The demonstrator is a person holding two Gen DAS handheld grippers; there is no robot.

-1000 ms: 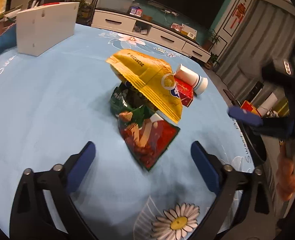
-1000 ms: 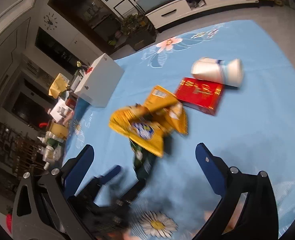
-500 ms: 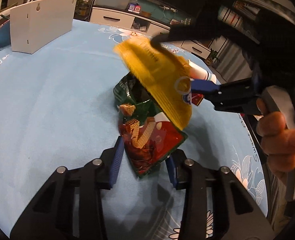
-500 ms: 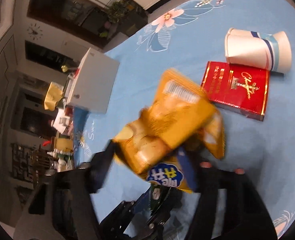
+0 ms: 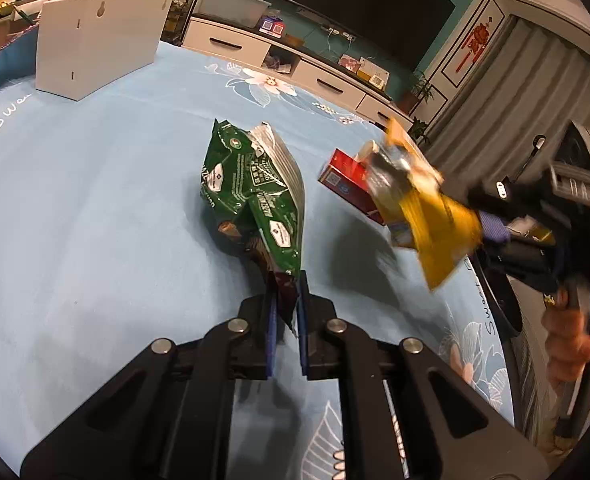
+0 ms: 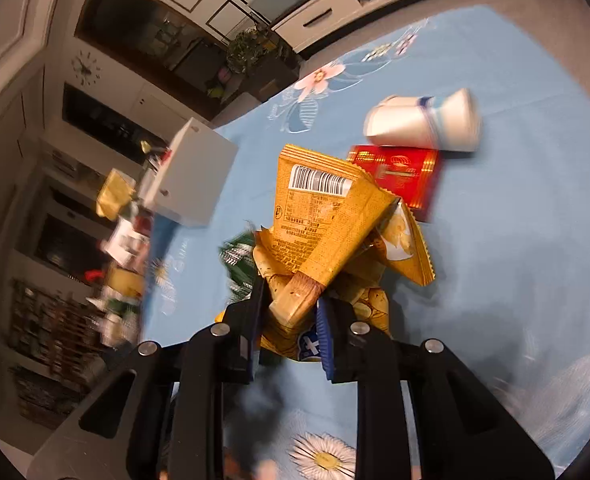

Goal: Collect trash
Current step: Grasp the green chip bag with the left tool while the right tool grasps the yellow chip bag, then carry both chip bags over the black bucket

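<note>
My left gripper is shut on the bottom edge of a green snack bag, which stands up off the blue tablecloth. My right gripper is shut on a crumpled yellow chip bag and holds it above the table; the same bag shows at the right of the left wrist view, with the right gripper behind it. A red box and a tipped white paper cup lie on the cloth beyond. The red box is partly hidden by the yellow bag.
A white box stands at the far left of the table and also shows in the right wrist view. The table edge runs close on the right. A TV cabinet lies beyond the table.
My left gripper closed on the green bag and lifted its end. My right gripper closed on the yellow bag and pulled it off the green one, to the right.
</note>
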